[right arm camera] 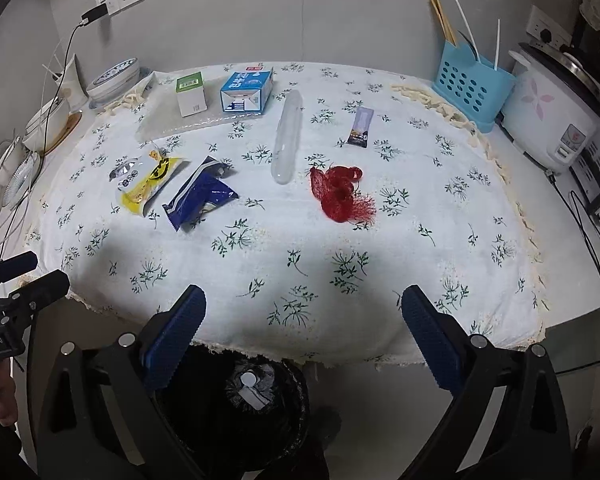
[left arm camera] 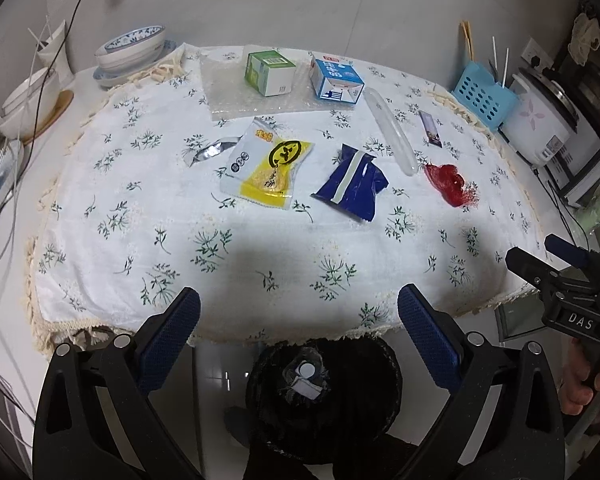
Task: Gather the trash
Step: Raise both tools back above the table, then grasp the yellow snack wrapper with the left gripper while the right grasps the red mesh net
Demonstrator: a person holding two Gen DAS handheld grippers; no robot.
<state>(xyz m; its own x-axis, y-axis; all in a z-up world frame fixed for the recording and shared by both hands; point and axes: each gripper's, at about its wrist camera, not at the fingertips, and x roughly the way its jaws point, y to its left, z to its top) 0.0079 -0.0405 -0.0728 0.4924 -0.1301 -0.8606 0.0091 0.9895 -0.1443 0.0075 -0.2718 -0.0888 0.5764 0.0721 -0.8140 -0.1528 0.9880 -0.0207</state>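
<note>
Both tongs gape empty; wrappers untouched.

Scattered flat across the cloth-covered worktop lie a yellow-and-white snack wrapper, a crumpled blue foil packet, a red mesh net, a clear plastic tube, a small purple sachet, and, at the back, green and blue cartons.

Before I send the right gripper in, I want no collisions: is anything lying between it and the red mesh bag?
Nothing visible. The right gripper is open at the table's near edge, and only bare floral tablecloth lies between it and the red mesh bag. The clear plastic tube sits behind and left, off the path.
</note>
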